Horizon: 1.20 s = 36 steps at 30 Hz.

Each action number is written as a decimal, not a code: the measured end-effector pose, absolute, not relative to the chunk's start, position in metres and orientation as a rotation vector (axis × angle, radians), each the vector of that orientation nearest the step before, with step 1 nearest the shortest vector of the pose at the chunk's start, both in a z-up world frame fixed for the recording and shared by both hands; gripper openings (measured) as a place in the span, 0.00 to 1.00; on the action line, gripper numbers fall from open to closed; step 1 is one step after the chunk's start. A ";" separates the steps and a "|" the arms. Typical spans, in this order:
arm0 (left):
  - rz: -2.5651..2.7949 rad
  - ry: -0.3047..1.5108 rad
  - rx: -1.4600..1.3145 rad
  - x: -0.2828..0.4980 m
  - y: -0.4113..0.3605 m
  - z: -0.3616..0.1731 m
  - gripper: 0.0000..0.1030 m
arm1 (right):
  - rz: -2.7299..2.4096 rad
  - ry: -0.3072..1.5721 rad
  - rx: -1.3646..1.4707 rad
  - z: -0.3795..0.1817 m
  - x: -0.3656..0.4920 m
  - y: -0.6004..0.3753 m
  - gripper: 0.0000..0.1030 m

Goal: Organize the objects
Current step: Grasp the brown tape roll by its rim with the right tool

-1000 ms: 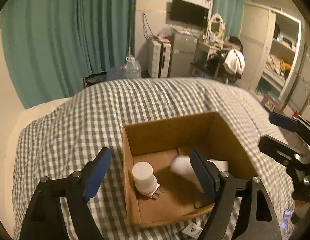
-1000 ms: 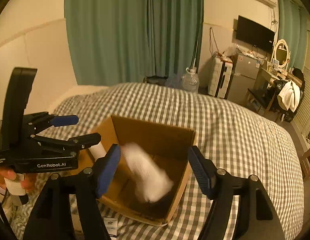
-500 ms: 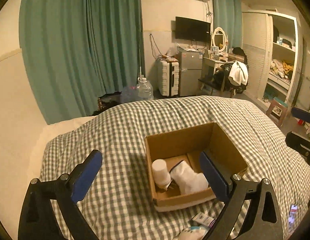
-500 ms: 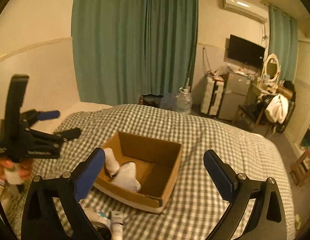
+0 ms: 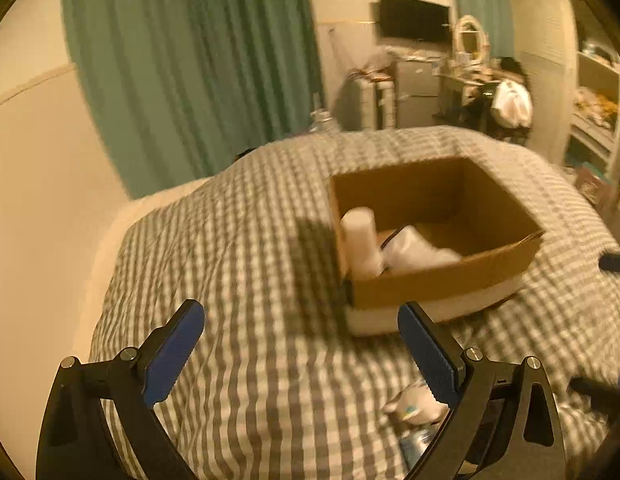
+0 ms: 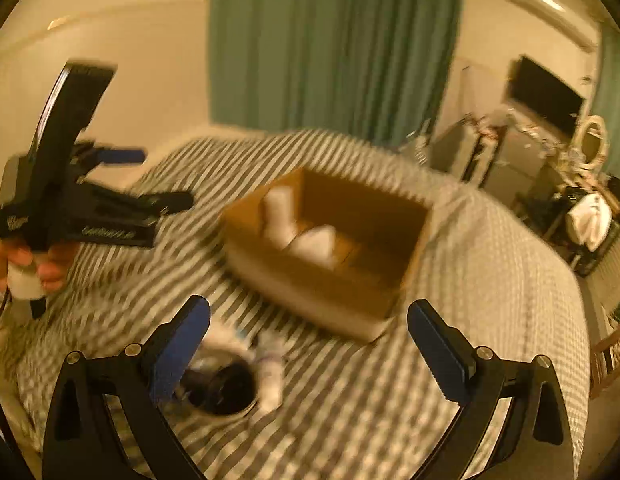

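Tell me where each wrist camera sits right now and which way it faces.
Left wrist: on the left gripper, above the checked bed, facing the cardboard box; its open blue-padded fingers show.
Right wrist: on the right gripper, further right, facing the same box; its open fingers show, plus the left gripper and hand.
Shared: box, white items inside, bed, green curtain.

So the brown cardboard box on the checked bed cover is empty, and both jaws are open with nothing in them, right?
Not quite: the brown cardboard box is not empty. The left wrist view shows a white cylindrical container and a crumpled white item inside it. The rest holds: it sits on the checked bed cover, and both sets of jaws are open and hold nothing.
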<state>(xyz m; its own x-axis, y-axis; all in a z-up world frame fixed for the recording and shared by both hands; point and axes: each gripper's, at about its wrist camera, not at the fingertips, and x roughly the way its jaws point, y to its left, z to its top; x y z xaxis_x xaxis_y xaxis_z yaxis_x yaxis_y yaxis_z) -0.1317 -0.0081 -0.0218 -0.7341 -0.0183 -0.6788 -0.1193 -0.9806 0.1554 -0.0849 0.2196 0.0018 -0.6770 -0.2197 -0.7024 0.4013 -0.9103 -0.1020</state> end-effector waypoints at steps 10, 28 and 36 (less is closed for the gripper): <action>2.784 0.244 -1.243 -0.089 -0.007 -0.077 0.97 | -2.373 0.426 1.200 -0.081 -0.061 0.182 0.96; 2.689 0.216 -1.329 -0.059 -0.008 -0.101 0.97 | -2.285 0.331 1.309 -0.110 -0.063 0.182 0.79; 2.659 0.208 -1.328 -0.063 0.000 -0.098 0.97 | -2.405 0.304 1.148 -0.069 -0.051 0.197 0.79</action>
